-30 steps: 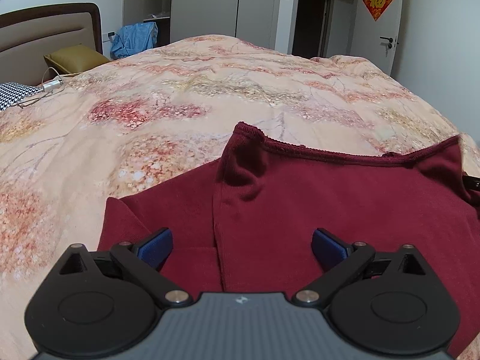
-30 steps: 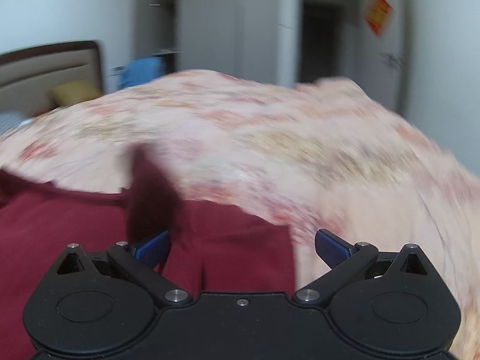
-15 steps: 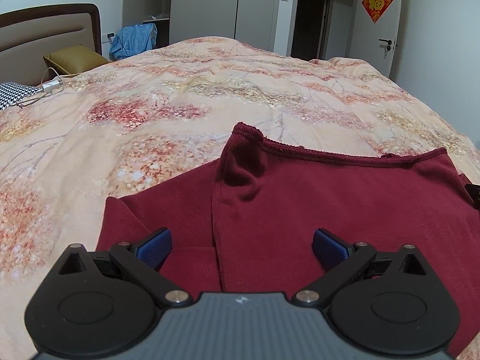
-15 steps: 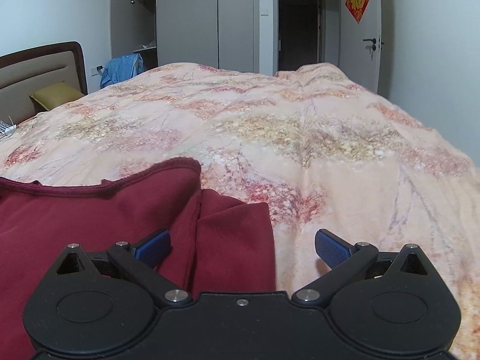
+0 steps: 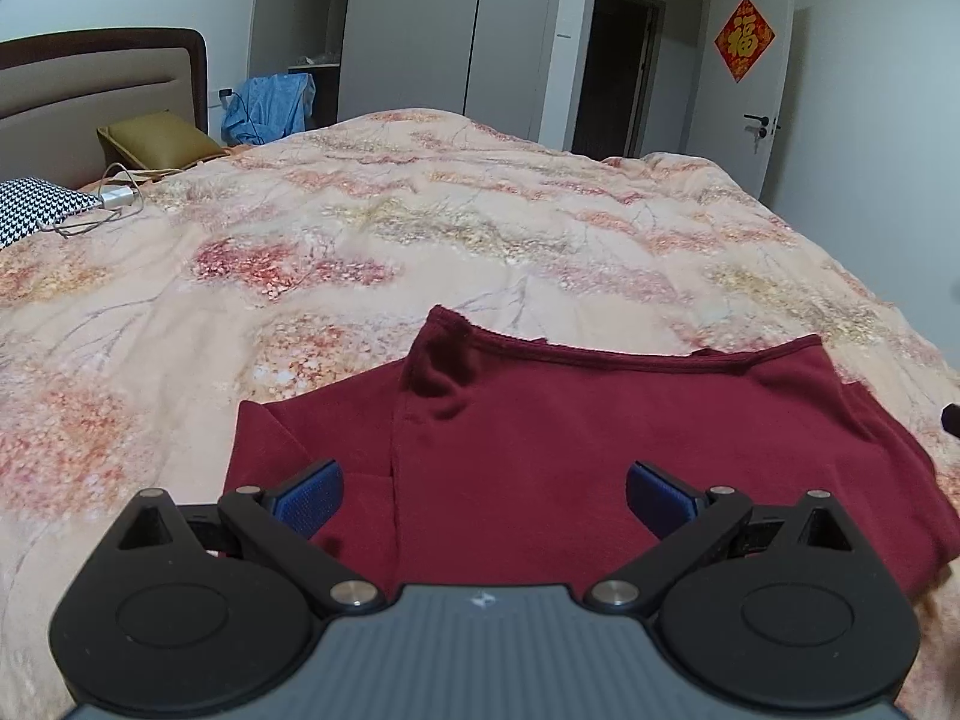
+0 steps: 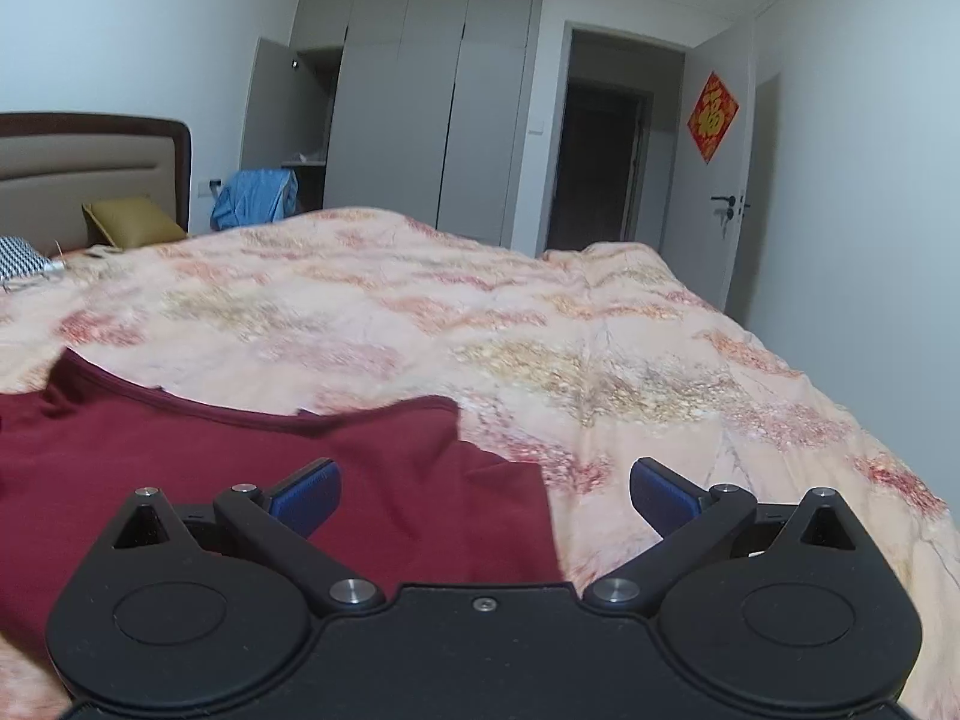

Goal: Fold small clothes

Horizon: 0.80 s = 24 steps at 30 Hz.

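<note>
— Where are the grippers?
— The left gripper (image 5: 483, 495) and the right gripper (image 6: 485, 495) hover level, jaws spread, empty.
— And the garment?
— The maroon garment (image 5: 576, 450) lies folded on the bed (image 5: 420, 252) beneath them.

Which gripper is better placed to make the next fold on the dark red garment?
Left, probably. The left gripper is open with the dark red garment and its folded layer edge between its fingers. The right gripper, also open, straddles only the garment's outer edge and the floral quilt.
</note>
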### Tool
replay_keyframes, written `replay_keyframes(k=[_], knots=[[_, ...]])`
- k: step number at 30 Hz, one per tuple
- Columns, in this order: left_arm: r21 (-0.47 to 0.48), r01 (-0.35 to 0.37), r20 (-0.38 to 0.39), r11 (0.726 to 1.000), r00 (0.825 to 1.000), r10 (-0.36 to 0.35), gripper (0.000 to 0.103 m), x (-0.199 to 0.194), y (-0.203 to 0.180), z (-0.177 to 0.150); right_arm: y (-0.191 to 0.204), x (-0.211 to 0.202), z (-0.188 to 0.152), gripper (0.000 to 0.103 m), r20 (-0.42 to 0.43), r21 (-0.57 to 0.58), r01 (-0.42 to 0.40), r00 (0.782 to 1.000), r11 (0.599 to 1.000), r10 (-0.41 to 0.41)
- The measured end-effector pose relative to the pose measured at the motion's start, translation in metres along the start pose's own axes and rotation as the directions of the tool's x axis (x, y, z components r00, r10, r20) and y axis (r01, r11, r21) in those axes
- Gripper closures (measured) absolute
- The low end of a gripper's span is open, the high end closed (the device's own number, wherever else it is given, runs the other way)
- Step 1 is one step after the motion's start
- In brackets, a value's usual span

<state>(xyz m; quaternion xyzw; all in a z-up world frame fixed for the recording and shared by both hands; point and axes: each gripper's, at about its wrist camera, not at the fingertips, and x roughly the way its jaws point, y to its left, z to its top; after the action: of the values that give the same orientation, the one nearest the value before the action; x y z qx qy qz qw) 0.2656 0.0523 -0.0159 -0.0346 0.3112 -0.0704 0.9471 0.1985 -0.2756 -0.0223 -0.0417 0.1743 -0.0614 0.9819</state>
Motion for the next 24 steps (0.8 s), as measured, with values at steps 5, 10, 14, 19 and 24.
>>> replay_keyframes(k=[5, 10, 14, 19, 24], knots=[[-0.045, 0.000, -0.020, 0.999, 1.000, -0.001, 0.000, -0.030, -0.011, -0.006, 0.023, -0.034, -0.001, 0.001, 0.017, 0.089, 0.024, 1.000, 0.996, -0.025], [-0.040, -0.020, -0.054, 0.999, 0.998, 0.017, 0.000, -0.062, -0.016, -0.016, 0.046, -0.053, -0.005, 0.001, -0.006, 0.175, 0.044, 0.999, 0.984, -0.044], [-0.062, -0.037, -0.067, 0.997, 0.997, 0.033, 0.000, -0.087, -0.014, -0.014, 0.061, -0.052, 0.001, 0.001, -0.063, 0.211, 0.109, 0.993, 0.971, -0.098], [-0.134, -0.041, -0.040, 0.990, 0.999, 0.036, 0.000, -0.107, -0.007, -0.004, 0.069, -0.057, 0.011, 0.001, -0.051, 0.241, 0.111, 0.994, 0.964, -0.101], [-0.135, -0.045, -0.013, 0.990, 0.999, 0.044, 0.000, -0.107, -0.004, -0.003, 0.077, -0.070, 0.010, 0.001, -0.006, 0.236, 0.029, 1.000, 0.971, -0.029]])
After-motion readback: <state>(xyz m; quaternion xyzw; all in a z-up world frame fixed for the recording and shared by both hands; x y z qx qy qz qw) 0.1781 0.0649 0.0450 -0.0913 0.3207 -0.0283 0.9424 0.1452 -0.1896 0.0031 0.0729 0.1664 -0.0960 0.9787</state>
